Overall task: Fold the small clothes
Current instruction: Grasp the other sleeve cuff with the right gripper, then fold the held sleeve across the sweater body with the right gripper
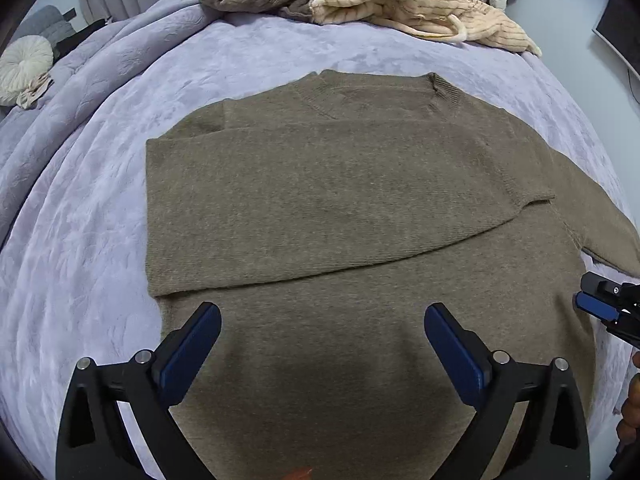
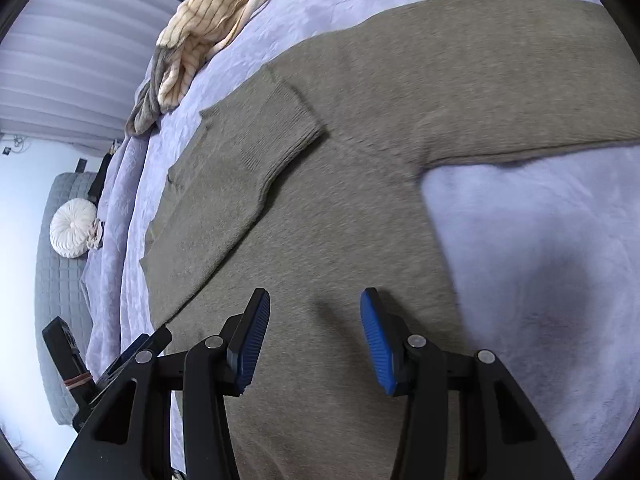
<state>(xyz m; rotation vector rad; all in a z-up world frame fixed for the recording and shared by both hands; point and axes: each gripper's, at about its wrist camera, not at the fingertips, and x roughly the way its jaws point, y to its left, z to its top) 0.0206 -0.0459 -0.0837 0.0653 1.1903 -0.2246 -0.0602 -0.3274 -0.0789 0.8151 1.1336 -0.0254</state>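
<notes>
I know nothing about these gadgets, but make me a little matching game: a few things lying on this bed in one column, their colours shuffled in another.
Things:
1. sweater spread flat
2. bedspread
3. striped garment at the far edge
4. gripper pads

Colours:
A. blue
B. cream
C. olive-brown
D. lavender

Pairs: 1-C, 2-D, 3-B, 4-A
</notes>
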